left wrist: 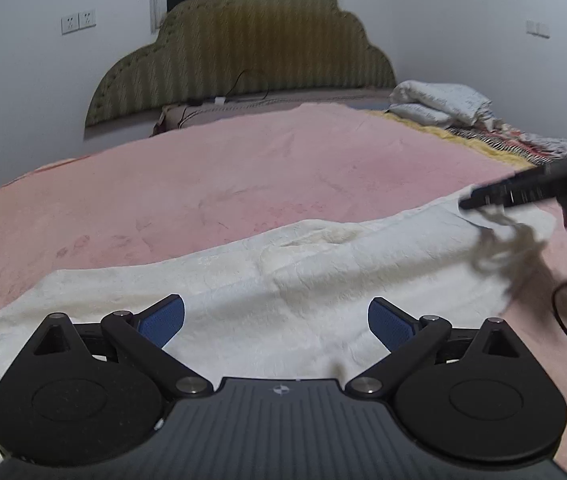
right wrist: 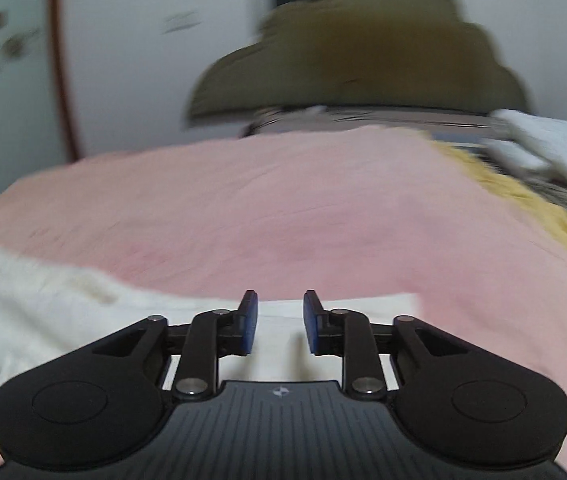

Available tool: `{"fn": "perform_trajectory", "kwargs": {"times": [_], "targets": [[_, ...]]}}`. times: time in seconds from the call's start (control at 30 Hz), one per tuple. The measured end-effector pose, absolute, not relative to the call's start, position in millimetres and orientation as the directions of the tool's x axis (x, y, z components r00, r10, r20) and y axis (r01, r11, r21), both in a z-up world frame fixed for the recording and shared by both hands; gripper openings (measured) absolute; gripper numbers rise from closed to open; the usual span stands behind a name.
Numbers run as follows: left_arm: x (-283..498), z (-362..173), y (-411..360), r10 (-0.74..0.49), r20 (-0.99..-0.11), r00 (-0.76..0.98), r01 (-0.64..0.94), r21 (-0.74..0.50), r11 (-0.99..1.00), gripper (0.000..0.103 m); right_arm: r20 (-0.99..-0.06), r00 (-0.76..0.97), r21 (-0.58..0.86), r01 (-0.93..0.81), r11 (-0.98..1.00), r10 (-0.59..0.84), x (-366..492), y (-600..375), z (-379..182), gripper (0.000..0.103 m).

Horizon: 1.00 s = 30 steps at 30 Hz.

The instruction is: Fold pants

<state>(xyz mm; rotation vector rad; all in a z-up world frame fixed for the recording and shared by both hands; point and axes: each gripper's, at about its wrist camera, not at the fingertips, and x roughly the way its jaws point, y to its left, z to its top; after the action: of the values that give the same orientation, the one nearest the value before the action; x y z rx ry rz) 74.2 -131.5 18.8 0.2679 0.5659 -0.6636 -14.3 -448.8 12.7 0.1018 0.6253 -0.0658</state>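
Pink-blanketed bed [left wrist: 243, 168], olive scalloped headboard [left wrist: 243, 52], white walls. Cream pants [left wrist: 283, 272] lie lengthwise along the bed's near edge. Left tool [left wrist: 275, 320] spread wide; right tool [right wrist: 279, 320] slightly apart, both empty.

Left tongs [left wrist: 275, 318] spread wide; right tongs [right wrist: 280, 322] narrowly parted, holding nothing.

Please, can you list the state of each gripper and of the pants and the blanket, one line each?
left gripper: open wide, holding nothing, above the pants.
right gripper: open with a narrow gap, holding nothing.
white pants: laid out long on the bed, wrinkled.
pink blanket: spread over the bed.
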Motion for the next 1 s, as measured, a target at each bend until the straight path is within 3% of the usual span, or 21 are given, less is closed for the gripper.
{"fn": "perform_trajectory", "kwargs": {"times": [0.07,0.13,0.33,0.53,0.73,0.9,0.97,1.0], "targets": [[80,17,-141,-0.470,-0.570,0.674,0.626,0.104,0.773,0.100,-0.656,0.754,0.045,0.057,0.997,-0.013,-5,-441,-1,0.050],[88,17,-147,-0.449,-0.568,0.690,0.614,0.130,0.779,0.100,-0.709,0.705,0.035,0.013,0.999,0.016,-22,-433,-12,0.050],[121,17,-170,-0.456,-0.603,0.654,0.630,0.102,0.770,0.100,-0.701,0.705,0.141,-0.013,0.990,0.109,-61,-453,-1,0.050],[147,4,-196,-0.515,-0.680,0.521,0.740,0.060,0.669,0.095,-0.585,0.810,0.138,0.163,0.977,-0.052,-46,-497,23,0.051],[160,-17,-211,-0.558,-0.734,0.386,0.857,0.062,0.512,0.093,-0.655,0.746,0.063,0.213,0.975,-0.120,-6,-535,2,0.051],[168,-27,-223,-0.572,-0.764,0.300,0.931,0.104,0.350,0.093,-0.690,0.721,0.043,0.127,0.991,-0.062,5,-540,-15,0.055],[180,-30,-225,-0.576,-0.780,0.244,0.946,0.061,0.318,0.093,-0.689,0.723,0.048,0.116,0.992,-0.051,3,-539,-15,0.050],[186,-31,-226,-0.579,-0.787,0.212,0.951,0.031,0.307,0.094,-0.684,0.729,0.050,0.101,0.994,-0.039,1,-537,-14,0.034]]}}
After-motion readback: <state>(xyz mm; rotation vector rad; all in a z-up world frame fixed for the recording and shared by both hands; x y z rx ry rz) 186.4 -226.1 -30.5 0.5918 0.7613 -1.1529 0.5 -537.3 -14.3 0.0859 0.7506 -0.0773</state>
